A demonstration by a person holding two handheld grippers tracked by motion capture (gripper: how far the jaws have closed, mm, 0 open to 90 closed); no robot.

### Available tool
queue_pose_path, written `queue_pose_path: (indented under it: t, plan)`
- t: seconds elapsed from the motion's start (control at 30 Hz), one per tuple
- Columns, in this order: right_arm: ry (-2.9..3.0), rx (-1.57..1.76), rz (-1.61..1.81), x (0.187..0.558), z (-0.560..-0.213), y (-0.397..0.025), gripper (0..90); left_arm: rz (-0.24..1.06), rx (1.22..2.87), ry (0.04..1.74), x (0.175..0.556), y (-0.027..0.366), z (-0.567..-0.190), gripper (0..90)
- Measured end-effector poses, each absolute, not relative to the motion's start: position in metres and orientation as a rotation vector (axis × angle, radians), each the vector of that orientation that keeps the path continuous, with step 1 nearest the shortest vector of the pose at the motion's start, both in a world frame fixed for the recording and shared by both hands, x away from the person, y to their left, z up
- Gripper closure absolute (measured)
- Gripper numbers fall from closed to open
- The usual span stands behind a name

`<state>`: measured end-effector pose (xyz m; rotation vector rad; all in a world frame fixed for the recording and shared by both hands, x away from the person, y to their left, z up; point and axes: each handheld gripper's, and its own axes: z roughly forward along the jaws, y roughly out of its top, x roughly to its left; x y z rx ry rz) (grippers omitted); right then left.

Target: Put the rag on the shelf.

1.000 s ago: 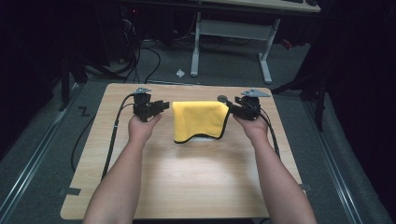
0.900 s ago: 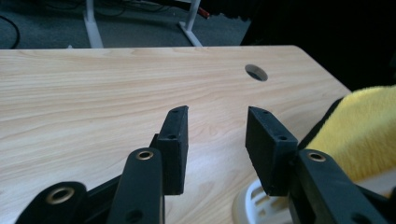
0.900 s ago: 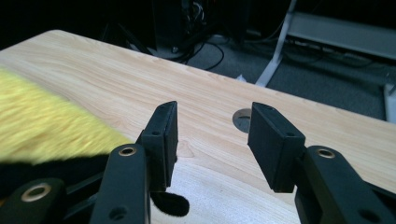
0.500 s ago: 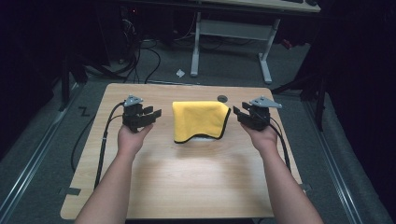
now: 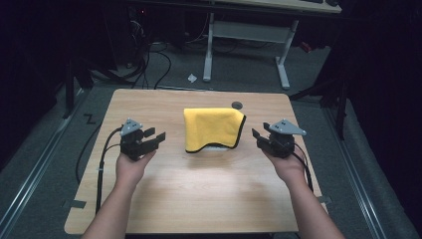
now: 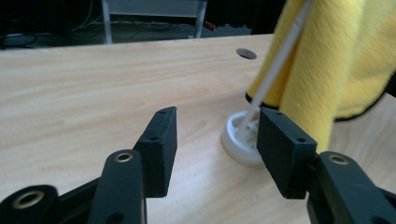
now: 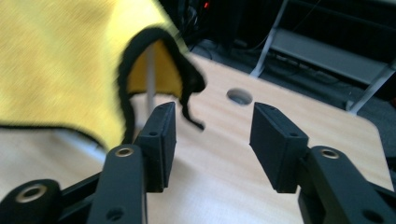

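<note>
Yellow cloth (image 5: 214, 128), black-edged, draped over white stand (image 6: 240, 137).

room dark beyond the lit centre; light falls from above onto a pale wood-grain worktop (image 5: 199, 199) with rounded corners. a small round hole (image 5: 237, 105) sits near the worktop's far edge. grey carpeted floor (image 5: 45, 164) all around. a metal rail (image 5: 30, 186) runs diagonally along the floor at the left, another strip (image 5: 356, 179) at the right. behind the worktop stands a second desk with a white frame (image 5: 246, 37), two legs ending in flat feet. black cables (image 5: 144, 59) tangle on the floor at the far left. a small white scrap (image 5: 191, 78) lies on the floor near one desk foot. tape marks (image 5: 89, 118) on the floor by the worktop's left corner. walls lost in shadow.
</note>
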<state>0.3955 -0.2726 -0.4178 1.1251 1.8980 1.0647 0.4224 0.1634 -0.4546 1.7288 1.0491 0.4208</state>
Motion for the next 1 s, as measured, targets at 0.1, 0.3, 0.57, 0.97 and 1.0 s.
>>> queue_pose_path:
  t: [0.1, 0.3, 0.57, 0.97, 1.0]
  plan:
    - [1.896, 1.081, 1.071, 0.381, -0.422, -0.269, 50.2, 0.416, 1.736, 1.045, 0.408, 0.166, -0.463, 48.0]
    - [1.933, 1.069, 1.066, 0.358, -0.436, -0.261, 48.1, 0.375, 1.783, 1.034, 0.38, 0.163, -0.482, 47.3]
    - [1.981, 1.125, 1.061, 0.325, -0.478, -0.249, 44.7, 0.329, 1.958, 0.982, 0.339, 0.14, -0.523, 45.5]
    - [2.044, 1.161, 0.993, 0.304, -0.517, -0.247, 44.2, 0.299, 1.958, 0.909, 0.317, 0.129, -0.523, 43.8]
    - [2.043, 1.157, 0.998, 0.304, -0.517, -0.247, 44.2, 0.307, 1.958, 0.914, 0.317, 0.13, -0.524, 43.8]
